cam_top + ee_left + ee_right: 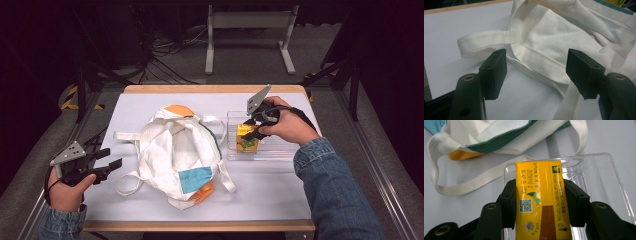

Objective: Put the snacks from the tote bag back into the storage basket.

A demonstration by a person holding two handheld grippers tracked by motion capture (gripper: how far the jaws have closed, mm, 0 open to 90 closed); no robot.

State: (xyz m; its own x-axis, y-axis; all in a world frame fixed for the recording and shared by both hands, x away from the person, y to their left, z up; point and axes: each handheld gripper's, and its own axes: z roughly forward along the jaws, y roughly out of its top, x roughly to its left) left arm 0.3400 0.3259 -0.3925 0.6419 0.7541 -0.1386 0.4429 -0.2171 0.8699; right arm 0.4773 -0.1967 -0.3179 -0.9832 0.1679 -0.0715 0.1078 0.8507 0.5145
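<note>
Yellow drink carton (540, 200), pinched by right gripper (540, 202) in clear tray (280, 152) near tabletop's right edge; left gripper (536, 72) spread beside canvas bag (175, 150); probably lift, then bag.

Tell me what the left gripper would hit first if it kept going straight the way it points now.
Likely the white strap of the white cloth bag: in the left gripper view it runs between the open jaws of the left gripper, with the bag's body just beyond. Depth is hard to judge.
</note>
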